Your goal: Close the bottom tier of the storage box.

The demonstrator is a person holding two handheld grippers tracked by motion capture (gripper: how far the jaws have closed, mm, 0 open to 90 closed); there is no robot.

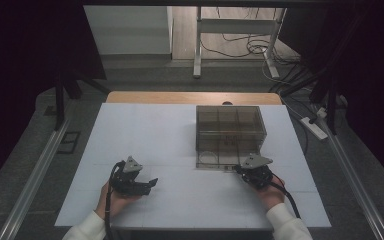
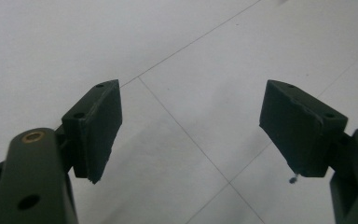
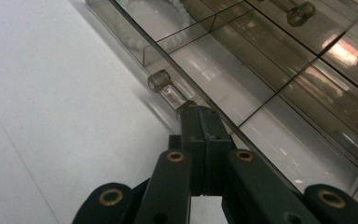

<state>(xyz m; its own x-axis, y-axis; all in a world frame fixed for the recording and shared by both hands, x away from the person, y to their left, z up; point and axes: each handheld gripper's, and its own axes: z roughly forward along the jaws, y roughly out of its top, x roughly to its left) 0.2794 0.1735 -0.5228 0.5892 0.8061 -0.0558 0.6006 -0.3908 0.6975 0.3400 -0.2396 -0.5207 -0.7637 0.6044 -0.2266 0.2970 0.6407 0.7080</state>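
Your right hand-held gripper (image 3: 200, 116) is pressed together at the front wall of the clear compartment box (image 1: 230, 134), pinching what looks like its small clear knob (image 3: 165, 86). The box sits right of centre on the bench (image 1: 150, 140), toward the far edge. Your left hand-held gripper (image 2: 191, 135) hangs spread over bare bench near the front edge. Pull unevenly and the slick knob may slip free, or the whole box may slide toward you.

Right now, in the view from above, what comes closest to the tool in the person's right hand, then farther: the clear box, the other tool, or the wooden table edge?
1. Clear box: just ahead of the right gripper.
2. Left gripper: off to its left.
3. Wooden table edge: far side, behind the box.
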